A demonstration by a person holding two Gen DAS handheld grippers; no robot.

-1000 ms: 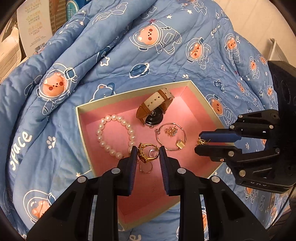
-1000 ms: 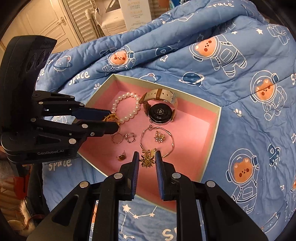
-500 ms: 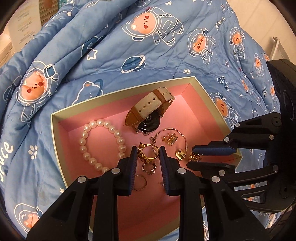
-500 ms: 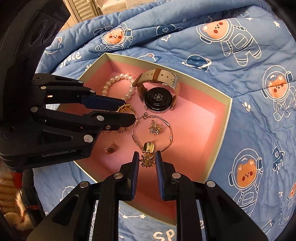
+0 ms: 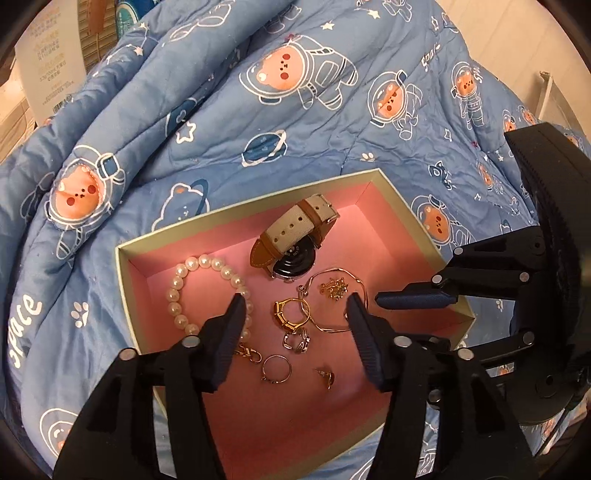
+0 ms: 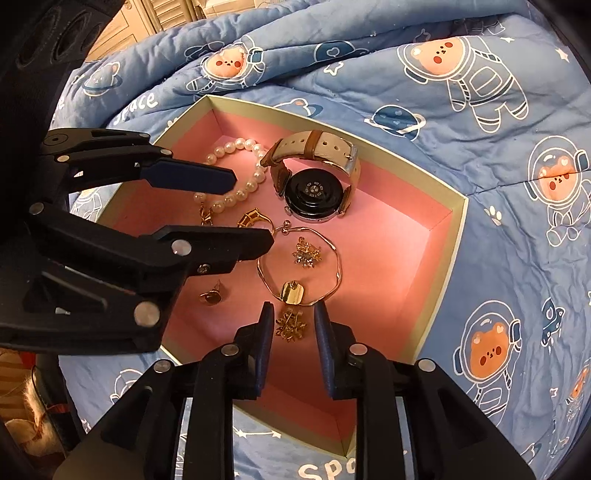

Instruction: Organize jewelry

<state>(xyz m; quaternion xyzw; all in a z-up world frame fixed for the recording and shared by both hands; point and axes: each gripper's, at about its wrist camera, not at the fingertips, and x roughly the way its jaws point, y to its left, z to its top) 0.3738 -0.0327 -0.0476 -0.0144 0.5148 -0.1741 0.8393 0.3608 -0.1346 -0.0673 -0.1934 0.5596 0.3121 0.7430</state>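
A pink-lined box (image 5: 424, 229) (image 6: 424, 236) lies on the blue quilt and holds a watch (image 5: 295, 236) (image 6: 317, 192), a pearl bracelet (image 5: 184, 284) (image 6: 236, 195), a thin gold bangle (image 6: 332, 251), rings and earrings. My left gripper (image 5: 293, 314) is open above a chunky gold ring (image 5: 290, 314), which lies on the box floor. My right gripper (image 6: 293, 325) is slightly open around a gold snowflake earring (image 6: 291, 326) lying on the box floor; its jaws stand apart from it.
The quilt (image 5: 258, 110) bunches up high behind the box. A white carton (image 5: 48, 62) stands at the back left. Louvered doors (image 6: 166, 14) are behind. A small ring (image 5: 277, 369) and a stud earring (image 5: 327, 376) lie in the box near me.
My left gripper has opened wide and let the chunky gold ring fall onto the box floor. My right gripper has opened a little; the snowflake earring now rests in the box.
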